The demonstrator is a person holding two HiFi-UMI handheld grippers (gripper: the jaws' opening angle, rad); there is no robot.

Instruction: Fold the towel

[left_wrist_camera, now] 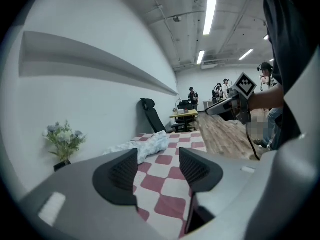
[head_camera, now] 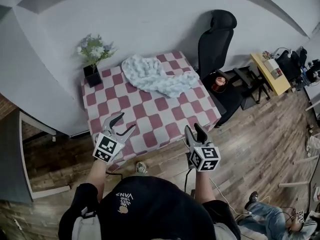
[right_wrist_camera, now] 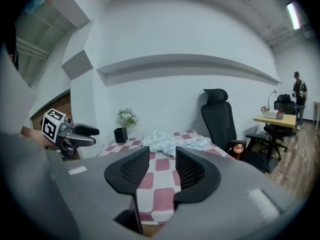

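A crumpled pale blue-white towel [head_camera: 154, 75] lies on the far half of the table with the red-and-white checked cloth [head_camera: 150, 119]. It shows beyond the jaws in the left gripper view as the towel [left_wrist_camera: 145, 147] and in the right gripper view as the towel [right_wrist_camera: 172, 142]. My left gripper [head_camera: 124, 123] hovers over the table's near left corner, jaws apart, nothing between them. My right gripper [head_camera: 195, 131] sits at the near right edge, jaws apart and empty. Both grippers are well short of the towel.
A black pot of flowers [head_camera: 93, 59] stands at the table's far left corner. A black office chair [head_camera: 216, 36] is beside the table's right side, with a small stand holding a red cup [head_camera: 218, 84]. A yellow desk [head_camera: 270, 73] and people stand further off.
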